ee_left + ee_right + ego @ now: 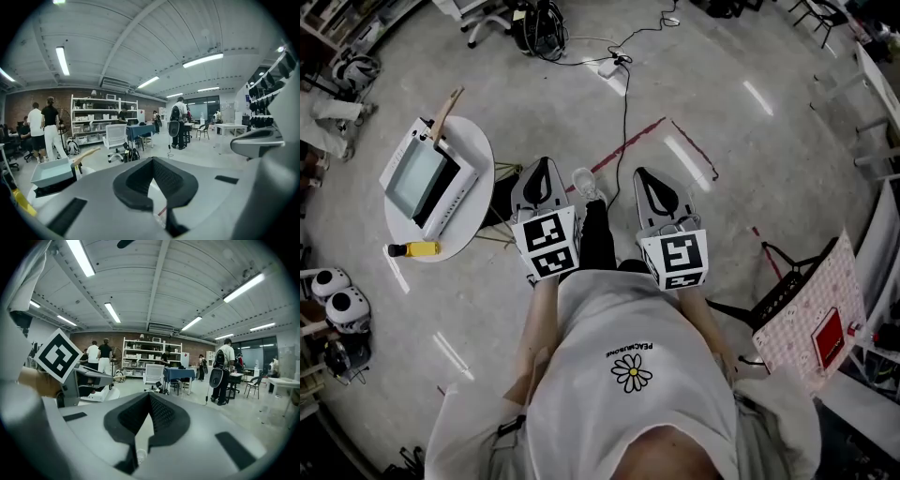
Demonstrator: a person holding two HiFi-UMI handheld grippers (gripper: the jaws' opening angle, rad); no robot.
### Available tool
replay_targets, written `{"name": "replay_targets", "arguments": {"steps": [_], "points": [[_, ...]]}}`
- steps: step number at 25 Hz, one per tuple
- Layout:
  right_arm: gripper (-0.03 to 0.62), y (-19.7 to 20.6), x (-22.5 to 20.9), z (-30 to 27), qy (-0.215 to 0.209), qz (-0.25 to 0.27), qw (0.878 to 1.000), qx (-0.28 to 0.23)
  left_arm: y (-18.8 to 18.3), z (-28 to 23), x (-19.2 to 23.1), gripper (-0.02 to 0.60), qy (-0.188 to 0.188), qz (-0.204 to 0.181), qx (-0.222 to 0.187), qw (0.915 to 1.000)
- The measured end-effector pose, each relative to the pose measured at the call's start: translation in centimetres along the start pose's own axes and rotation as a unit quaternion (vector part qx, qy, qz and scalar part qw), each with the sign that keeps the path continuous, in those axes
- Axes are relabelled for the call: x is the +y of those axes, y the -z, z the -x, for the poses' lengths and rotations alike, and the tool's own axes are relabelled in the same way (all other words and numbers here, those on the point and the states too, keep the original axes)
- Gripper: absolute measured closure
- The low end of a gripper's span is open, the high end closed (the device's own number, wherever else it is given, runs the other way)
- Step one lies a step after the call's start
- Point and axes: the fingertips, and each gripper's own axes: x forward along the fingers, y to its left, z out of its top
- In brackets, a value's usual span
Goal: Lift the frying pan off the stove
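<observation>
We hold the left tongs and right tongs at mid-frame, both closed and empty. The frying pan sits on the stove on a round worktop at upper left, well apart. We should turn there, open one pair, and clamp the wooden handle squarely.

Head cam stares steeply down, close over the left gripper and right gripper. Their cams face level across the room, both catching the far shelves.
</observation>
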Motion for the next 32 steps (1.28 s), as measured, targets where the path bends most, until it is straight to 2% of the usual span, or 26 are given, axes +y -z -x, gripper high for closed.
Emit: {"name": "replay_targets", "arguments": {"steps": [6,9,15,21,24,26,32], "points": [[0.591,0.4,-2.4,-5.4,-0.004,-0.010,1.000,0.027,0.0,-4.7,0.5,0.583,0.003,0.011,0.020,0.9997],[0.591,0.4,-3.1,-9.0,-0.021,-0.008,0.999,0.035,-0.1,-7.8,1.6,0.583,-0.004,0.022,0.029,0.9993],[0.591,-1.6,-3.2,-19.0,-0.063,0.042,0.996,0.052,-1.7,-15.5,5.8,0.583,-0.022,0.028,0.050,0.9981],[0.591,-4.9,-2.6,-30.5,-0.118,0.054,0.990,0.057,-3.7,-23.0,11.8,0.583,-0.060,0.067,0.061,0.9941],[0.591,-6.1,-1.5,-35.9,-0.168,0.064,0.981,0.068,-4.9,-25.1,15.1,0.583,-0.095,0.107,0.050,0.9884],[0.591,-7.0,-0.1,-39.2,-0.205,0.079,0.973,0.071,-5.9,-25.9,17.4,0.583,-0.122,0.121,0.041,0.9843],[0.591,-11.2,7.4,-46.3,-0.307,0.107,0.945,0.036,-6.6,-25.1,24.7,0.583,-0.201,0.164,0.022,0.9655]]}}
